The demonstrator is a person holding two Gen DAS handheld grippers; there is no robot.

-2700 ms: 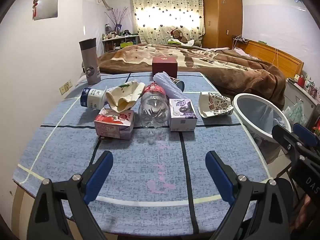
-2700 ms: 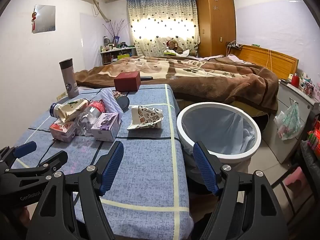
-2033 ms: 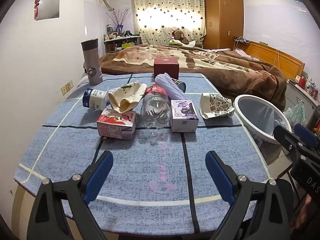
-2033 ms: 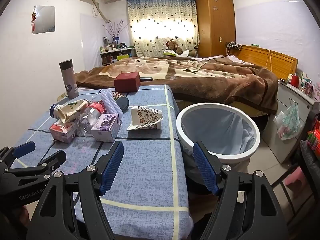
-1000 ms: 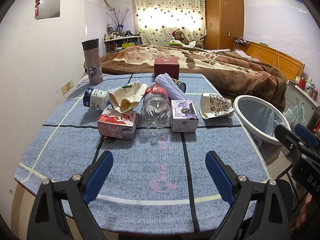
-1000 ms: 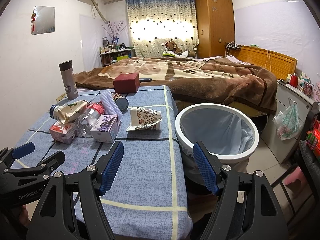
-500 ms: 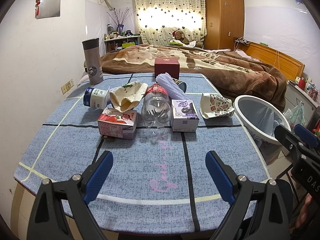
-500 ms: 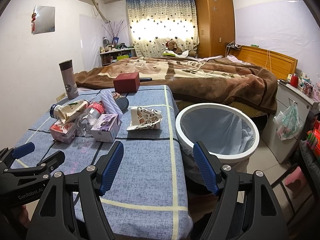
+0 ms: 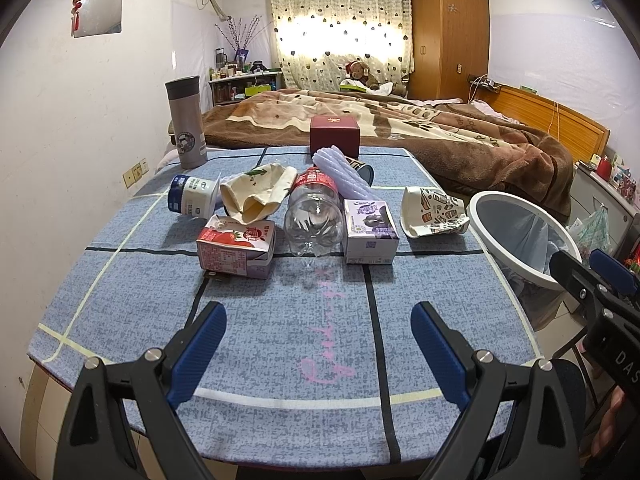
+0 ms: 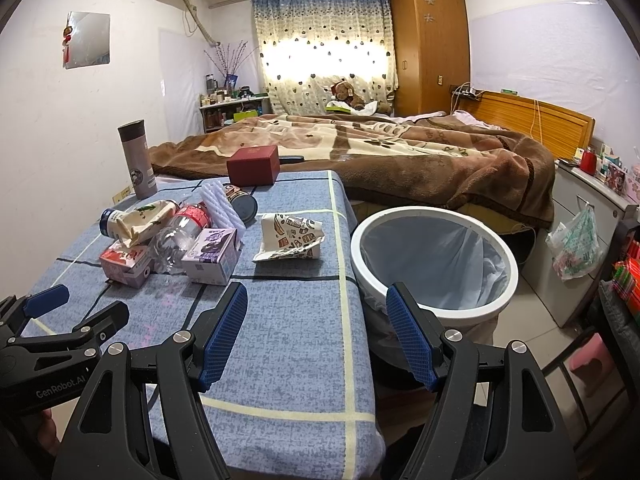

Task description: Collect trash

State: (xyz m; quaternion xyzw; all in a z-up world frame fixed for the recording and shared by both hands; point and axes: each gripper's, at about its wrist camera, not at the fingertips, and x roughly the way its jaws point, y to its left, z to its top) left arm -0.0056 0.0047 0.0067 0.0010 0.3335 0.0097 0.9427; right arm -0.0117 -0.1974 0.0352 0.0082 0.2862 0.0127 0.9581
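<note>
A blue checked tablecloth [image 9: 280, 320] covered a table in a bedroom. The left gripper [image 9: 316, 332] hovered over its near edge, jaws wide apart and empty. The right gripper [image 10: 316, 332] hung over the table's right edge, jaws also spread and empty. The trash lay clustered mid-table: a strawberry milk carton [image 9: 236, 246], a clear plastic bottle [image 9: 314, 216] on its side, a purple carton [image 9: 370, 232], a yogurt cup [image 9: 192, 200] and a crushed paper cup [image 9: 434, 212]. A white-rimmed trash bin [image 10: 434, 260] with a liner stood just beside the table's right edge.
</note>
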